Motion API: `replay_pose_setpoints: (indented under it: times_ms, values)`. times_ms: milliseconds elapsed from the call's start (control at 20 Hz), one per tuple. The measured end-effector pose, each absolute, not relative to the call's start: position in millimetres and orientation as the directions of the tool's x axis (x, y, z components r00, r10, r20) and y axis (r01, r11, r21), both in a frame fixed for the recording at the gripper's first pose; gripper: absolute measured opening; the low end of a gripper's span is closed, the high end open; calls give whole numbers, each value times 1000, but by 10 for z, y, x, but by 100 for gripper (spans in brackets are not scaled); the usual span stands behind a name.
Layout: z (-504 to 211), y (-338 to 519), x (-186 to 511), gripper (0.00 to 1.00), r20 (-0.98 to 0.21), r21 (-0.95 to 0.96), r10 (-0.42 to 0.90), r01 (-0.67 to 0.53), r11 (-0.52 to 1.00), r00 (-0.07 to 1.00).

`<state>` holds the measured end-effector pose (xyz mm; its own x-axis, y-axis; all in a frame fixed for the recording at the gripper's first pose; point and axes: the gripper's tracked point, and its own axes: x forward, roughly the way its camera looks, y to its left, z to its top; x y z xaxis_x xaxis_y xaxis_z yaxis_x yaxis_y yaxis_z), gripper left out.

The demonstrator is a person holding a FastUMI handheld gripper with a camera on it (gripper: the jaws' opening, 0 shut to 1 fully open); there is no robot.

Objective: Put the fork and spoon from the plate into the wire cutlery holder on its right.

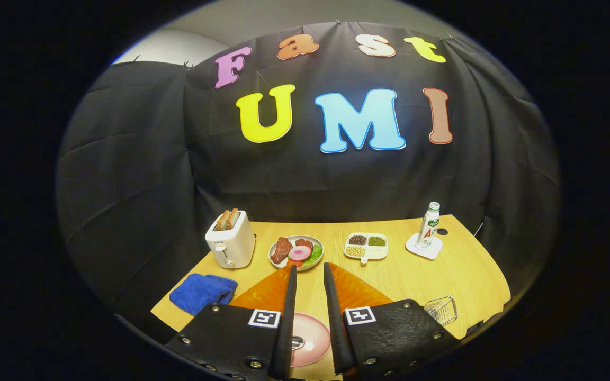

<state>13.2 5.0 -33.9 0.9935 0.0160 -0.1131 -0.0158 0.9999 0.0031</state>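
Observation:
A pink plate [313,338] lies on the wooden table [421,275], low between my two fingers. A small metal piece of cutlery, seemingly a spoon bowl [297,343], shows on it beside the left finger; the rest is hidden by the fingers. To the right of the plate, by the right finger, stands the wire cutlery holder [441,309], which looks empty. My gripper [310,269] hangs above the plate, open, with nothing between its fingers.
Beyond the fingers stand a white toaster with bread [230,241], a plate of food [296,252], a white divided dish of beans [366,246] and a bottle on a white coaster [428,228]. A blue cloth [203,292] lies left.

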Motion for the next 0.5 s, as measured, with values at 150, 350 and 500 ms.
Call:
replay_pose_setpoints:
  times_ms: [150,350,500]
  values:
    - [-599,94,196,30,-187,11,33,-32,999,982]
    - [-1165,201,233,31,-360,15,77,-77,997,930]
    - [-1574,308,216,30,-472,28,111,-111,993,875]
